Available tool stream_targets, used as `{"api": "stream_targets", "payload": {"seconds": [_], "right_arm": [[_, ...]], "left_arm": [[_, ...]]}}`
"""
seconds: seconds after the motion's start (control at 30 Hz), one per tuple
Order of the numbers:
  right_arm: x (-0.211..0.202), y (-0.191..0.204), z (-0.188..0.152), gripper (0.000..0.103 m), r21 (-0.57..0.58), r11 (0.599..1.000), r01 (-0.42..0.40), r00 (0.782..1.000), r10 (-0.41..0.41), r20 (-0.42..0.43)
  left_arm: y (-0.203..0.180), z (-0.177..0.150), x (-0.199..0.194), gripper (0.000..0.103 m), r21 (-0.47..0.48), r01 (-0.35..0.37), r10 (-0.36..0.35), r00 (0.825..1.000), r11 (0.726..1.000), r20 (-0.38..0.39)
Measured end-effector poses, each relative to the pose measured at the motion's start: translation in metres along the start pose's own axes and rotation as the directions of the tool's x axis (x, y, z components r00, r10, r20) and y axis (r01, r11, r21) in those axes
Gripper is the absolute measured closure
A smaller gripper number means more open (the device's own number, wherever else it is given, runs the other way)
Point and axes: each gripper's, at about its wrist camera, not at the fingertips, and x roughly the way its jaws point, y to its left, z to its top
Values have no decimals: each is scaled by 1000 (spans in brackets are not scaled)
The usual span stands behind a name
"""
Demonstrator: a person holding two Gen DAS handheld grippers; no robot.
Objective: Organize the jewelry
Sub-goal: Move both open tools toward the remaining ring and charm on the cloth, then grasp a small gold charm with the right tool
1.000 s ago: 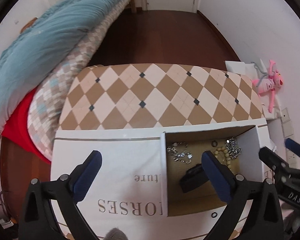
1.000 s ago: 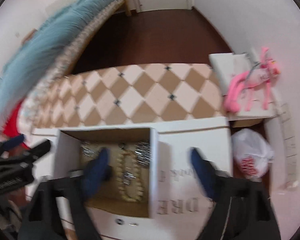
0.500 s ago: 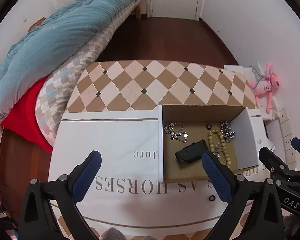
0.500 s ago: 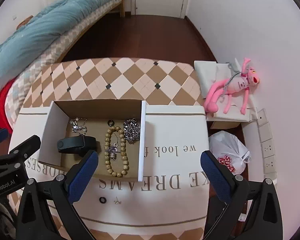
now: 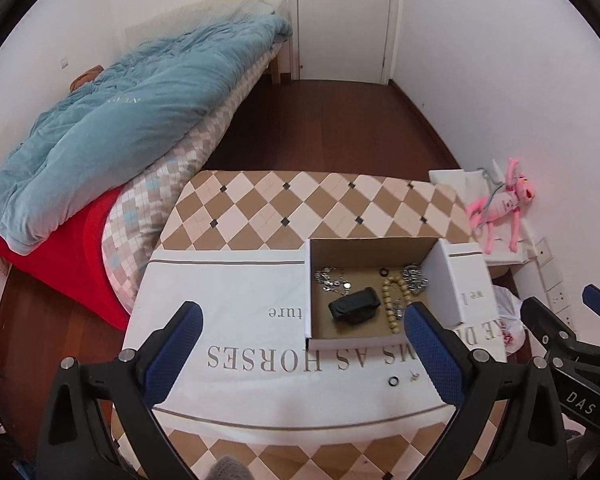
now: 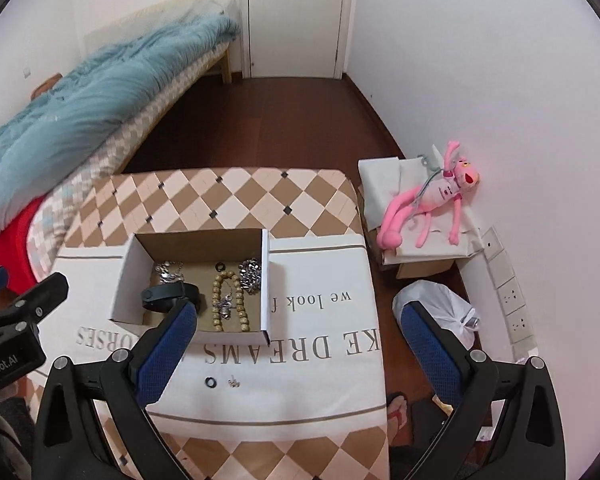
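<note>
Jewelry is mostly sitting inside the cardboard box point(image 6: 196, 280) already, so the sorting is looking well along. Lying on the box floor are a thin silver chain point(image 6: 170, 271) at the far left, a black band point(image 6: 168, 295) nearer the front, a wooden bead bracelet point(image 6: 229, 300) in the middle, a small black ring point(image 6: 220, 267) at the far wall, and a chunky silver chain point(image 6: 251, 276) against the right wall. What is remaining, by my judgement, are two small pieces lying out on the white printed cloth point(image 6: 320, 360) just in front of the box: a loose black ring point(image 6: 210, 382) and, just to its right, a tiny metal piece point(image 6: 233, 381) too small to identify, possibly an earring. Both are resting apart from the box and from each other. The left gripper point(image 5: 300, 356) is hovering above the cloth on the near left with its fingers point(image 5: 176, 350) spread wide and holding nothing; the right gripper point(image 6: 298, 354) is hanging over the near right of the bench point(image 6: 228, 196), its fingers point(image 6: 168, 354) likewise parted and empty. Picking up those two loose pieces and dropping them into the box is appearing to be the remaining work.
</note>
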Motion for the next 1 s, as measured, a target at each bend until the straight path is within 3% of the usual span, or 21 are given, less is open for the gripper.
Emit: {"api": "stream_targets", "payload": {"seconds": [0.17, 0.27, 0.43, 0.57, 0.63, 0.7, 1.0], "right_arm": [[-23, -4, -8, 0, 26, 999, -22, 999, 21, 30], [-22, -4, -18, 0, 37, 999, -31, 999, 31, 11], [12, 2, -46, 0, 11, 998, -59, 995, 60, -78], [53, 13, -74, 0, -21, 995, -100, 986, 97, -136], [72, 18, -86, 7, -18, 992, -124, 979, 120, -165], [91, 25, -97, 30, -22, 989, -148, 971, 141, -195], [134, 42, -118, 65, 9, 976, -218, 949, 214, -229]], "left_arm": [[-1, -8, -20, 0, -1, 15, -15, 1000, 1000, 23], [-3, -17, -16, 0, -1, -5, 5, 1000, 1000, -11], [-1, -50, 23, 0, 19, -40, 41, 996, 999, -81], [2, -80, 66, 1, 26, -66, 70, 983, 997, -170], [3, -93, 86, 1, 36, -76, 82, 973, 996, -216], [4, -102, 99, 1, 44, -83, 91, 965, 996, -244], [6, -116, 120, 1, 33, -62, 69, 956, 998, -286]]}}
